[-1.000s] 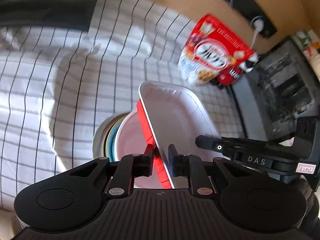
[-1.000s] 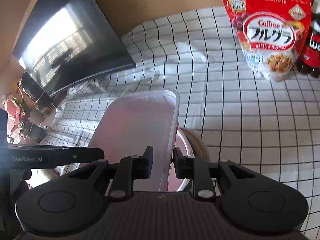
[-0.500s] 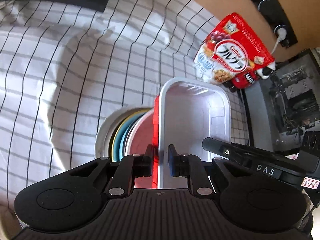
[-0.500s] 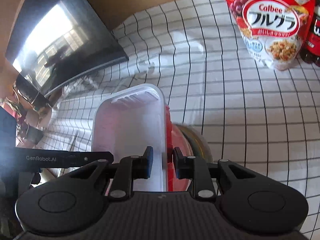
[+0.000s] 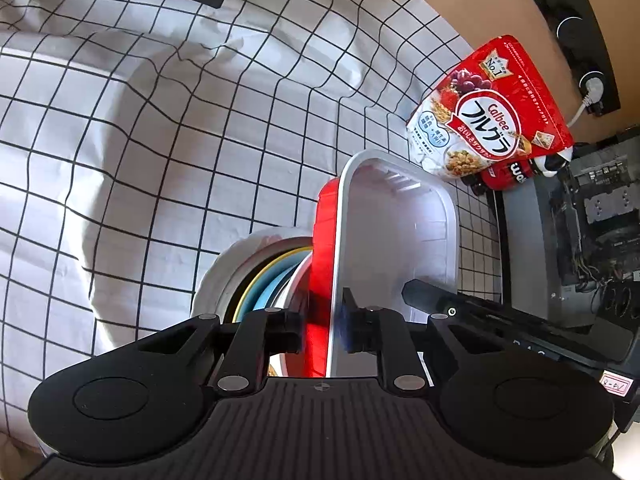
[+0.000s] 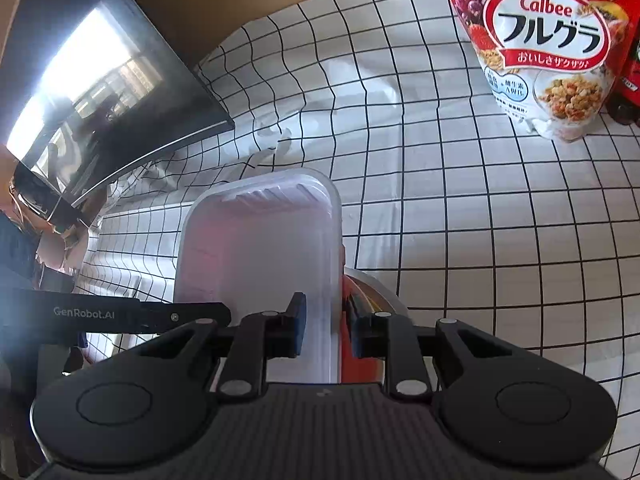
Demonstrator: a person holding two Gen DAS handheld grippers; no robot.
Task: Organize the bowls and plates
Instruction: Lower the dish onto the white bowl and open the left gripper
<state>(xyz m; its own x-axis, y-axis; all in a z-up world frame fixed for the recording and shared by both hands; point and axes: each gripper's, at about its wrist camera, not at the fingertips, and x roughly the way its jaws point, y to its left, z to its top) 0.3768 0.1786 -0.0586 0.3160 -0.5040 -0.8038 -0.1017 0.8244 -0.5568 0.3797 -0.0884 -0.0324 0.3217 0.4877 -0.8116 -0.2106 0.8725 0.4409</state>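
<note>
from my left wrist view, the left gripper [image 5: 323, 330] pinches the red-sided rim of the white tray [image 5: 400, 236], jaws easing apart, above the stacked bowls [image 5: 256, 280] on the checked cloth [image 5: 160, 140]; the cereal bag [image 5: 488, 120] sits further up-frame than a second ago. from my right wrist view, the right gripper [image 6: 325, 330] clamps the tray's [image 6: 260, 256] opposite rim, which hides most of the bowls [image 6: 376, 292]; the bag [image 6: 552, 40] looms larger.

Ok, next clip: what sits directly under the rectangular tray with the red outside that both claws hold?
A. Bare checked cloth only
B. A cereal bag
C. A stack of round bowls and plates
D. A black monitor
C: the tray, gripped on opposite rims by the left claw and right claw, sits over a stack of round bowls and plates whose white, yellow and blue rims show beneath it.
</note>
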